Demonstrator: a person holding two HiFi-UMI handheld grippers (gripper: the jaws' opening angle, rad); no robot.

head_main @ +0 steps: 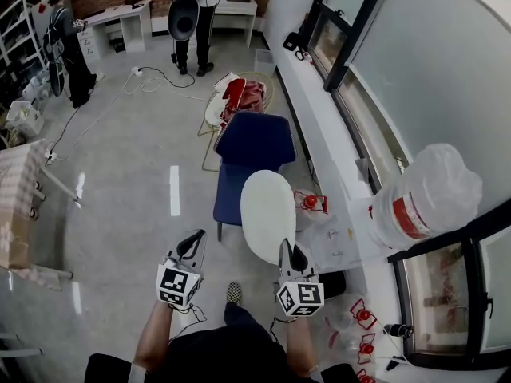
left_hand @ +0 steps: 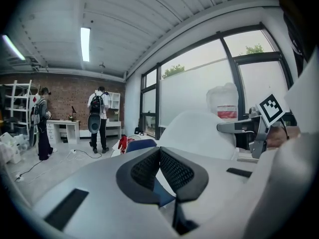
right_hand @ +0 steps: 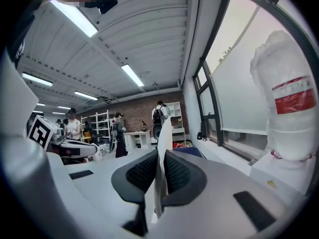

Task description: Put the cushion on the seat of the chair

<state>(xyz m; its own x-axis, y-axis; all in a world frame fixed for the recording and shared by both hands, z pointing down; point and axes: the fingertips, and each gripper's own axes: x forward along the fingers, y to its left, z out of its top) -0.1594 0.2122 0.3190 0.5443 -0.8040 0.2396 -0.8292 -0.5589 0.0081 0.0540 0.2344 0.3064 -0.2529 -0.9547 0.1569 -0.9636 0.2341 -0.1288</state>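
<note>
A white oval cushion point(head_main: 267, 214) hangs over the near edge of the blue chair point(head_main: 254, 140). My right gripper point(head_main: 286, 250) is shut on the cushion's near rim. In the right gripper view the thin white edge of the cushion point(right_hand: 163, 128) stands upright between the pads of the right gripper point(right_hand: 160, 156). My left gripper point(head_main: 194, 242) is to the left of the cushion, apart from it, shut with nothing in it. In the left gripper view its jaws point(left_hand: 159, 151) meet, with the cushion point(left_hand: 199, 128) and the right gripper point(left_hand: 239, 127) off to the right and the blue chair point(left_hand: 142, 144) beyond.
A red and white wire heap point(head_main: 239, 96) lies behind the chair. A white ledge point(head_main: 335, 166) runs along the windows on the right, with a big wrapped water bottle point(head_main: 423, 198) on it. Red-capped items point(head_main: 361, 317) lie near my right foot. Two people point(head_main: 192, 14) stand at the far desks. A table point(head_main: 20, 198) stands at left.
</note>
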